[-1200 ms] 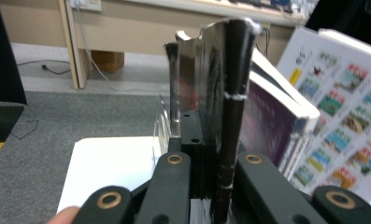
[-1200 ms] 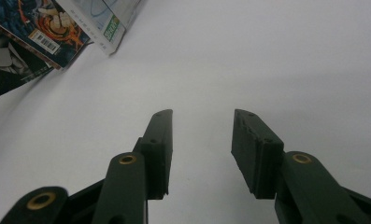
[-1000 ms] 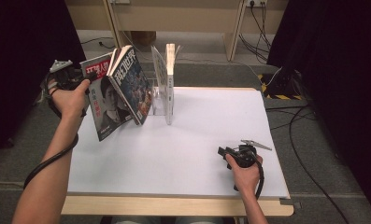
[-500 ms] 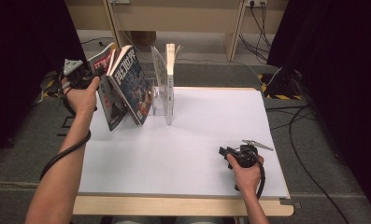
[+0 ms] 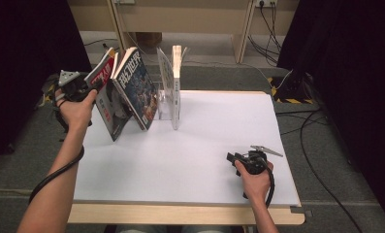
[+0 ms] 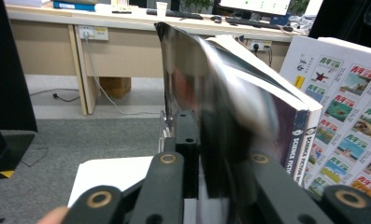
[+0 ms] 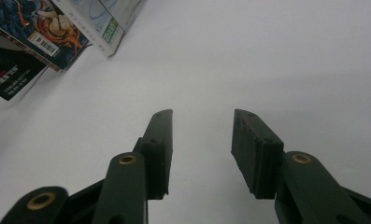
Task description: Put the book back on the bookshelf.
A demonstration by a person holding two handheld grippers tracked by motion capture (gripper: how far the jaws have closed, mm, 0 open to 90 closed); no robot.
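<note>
At the table's (image 5: pixel 190 165) five o'clock edge the right gripper (image 5: pixel 234 158) rests with its jaws spread and nothing between them. At ten o'clock the left gripper (image 5: pixel 95 83) holds the glossy red-and-black magazine (image 5: pixel 105 90) by its top edge; its jaws have just been easing apart, the cover between them. The magazine leans steeper than before against the blue magazine (image 5: pixel 137 87). Beyond, the clear rack (image 5: pixel 165 77) holds a thin white booklet (image 5: pixel 176 87) upright.

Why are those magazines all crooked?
The two magazines at the table's far left corner lean sideways instead of standing straight like the white book in the clear rack. The left tongs grip the outer one's top.
</note>
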